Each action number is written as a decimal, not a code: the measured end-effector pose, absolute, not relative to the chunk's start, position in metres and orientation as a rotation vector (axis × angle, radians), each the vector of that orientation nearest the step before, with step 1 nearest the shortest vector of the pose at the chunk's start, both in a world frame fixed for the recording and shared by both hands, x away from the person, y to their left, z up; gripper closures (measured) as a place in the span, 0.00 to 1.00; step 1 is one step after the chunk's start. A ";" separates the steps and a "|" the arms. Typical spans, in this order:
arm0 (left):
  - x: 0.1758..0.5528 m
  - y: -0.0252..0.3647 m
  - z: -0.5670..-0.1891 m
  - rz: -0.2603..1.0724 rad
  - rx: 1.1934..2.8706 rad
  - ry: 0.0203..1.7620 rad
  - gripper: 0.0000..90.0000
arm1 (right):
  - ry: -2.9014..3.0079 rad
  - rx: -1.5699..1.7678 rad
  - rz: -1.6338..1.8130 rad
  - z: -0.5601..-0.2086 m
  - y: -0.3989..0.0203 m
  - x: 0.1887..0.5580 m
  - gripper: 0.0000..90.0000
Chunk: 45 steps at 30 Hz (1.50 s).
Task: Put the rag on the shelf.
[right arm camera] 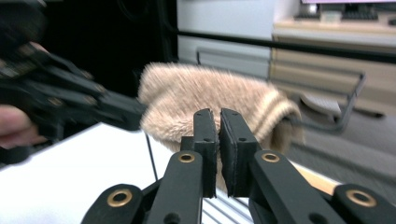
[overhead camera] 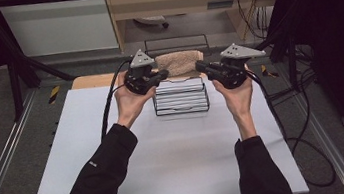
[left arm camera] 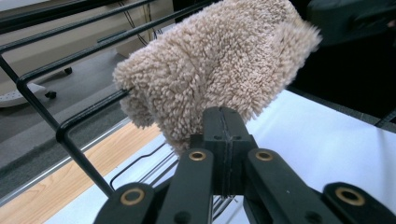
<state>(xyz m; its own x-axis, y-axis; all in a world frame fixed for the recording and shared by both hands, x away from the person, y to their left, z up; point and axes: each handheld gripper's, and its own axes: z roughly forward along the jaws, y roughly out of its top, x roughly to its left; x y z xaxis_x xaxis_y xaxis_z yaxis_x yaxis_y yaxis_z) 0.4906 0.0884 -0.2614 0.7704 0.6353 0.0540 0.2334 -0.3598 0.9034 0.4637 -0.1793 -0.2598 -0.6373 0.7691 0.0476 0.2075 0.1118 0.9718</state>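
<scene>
A fluffy beige cloth (overhead camera: 178,62) is draped over the far top of a black wire rack (overhead camera: 181,107) at the back middle of the white table (overhead camera: 167,153). My left gripper (overhead camera: 164,74) points at the cloth's left end, my right gripper (overhead camera: 197,66) at its right end. In the left gripper view the jaws (left arm camera: 223,116) are pressed together, tips right against the cloth (left arm camera: 219,56); I see no fold between them. In the right gripper view the jaws (right arm camera: 219,116) stand almost touching, just short of the cloth (right arm camera: 196,93), with the left gripper (right arm camera: 70,102) beyond.
The rack's wire bars (left arm camera: 70,130) run close by the left jaws. A wooden board edge (overhead camera: 90,81) borders the table's far side. Cables (overhead camera: 305,125) hang off the right edge. Bare white tabletop lies between the rack and the person's sleeves.
</scene>
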 end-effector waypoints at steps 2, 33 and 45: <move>0.491 0.089 -0.262 0.491 1.933 0.661 1.00 | 1.927 0.965 1.534 -0.265 -0.180 0.466 0.95; 0.463 0.117 -0.271 0.469 1.940 0.710 0.46 | 1.934 1.018 1.559 -0.267 -0.196 0.447 0.25; 0.442 0.149 -0.292 0.450 1.944 0.740 0.18 | 1.986 1.061 1.552 -0.283 -0.214 0.433 0.07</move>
<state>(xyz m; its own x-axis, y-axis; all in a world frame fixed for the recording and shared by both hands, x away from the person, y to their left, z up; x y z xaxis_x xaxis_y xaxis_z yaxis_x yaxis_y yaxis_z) 0.4421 0.1493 -0.2921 0.7468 0.6651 0.0004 0.3059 -0.3440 0.8878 0.4332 -0.2138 -0.2829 -0.6295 0.7651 0.1352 0.3158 0.0929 0.9443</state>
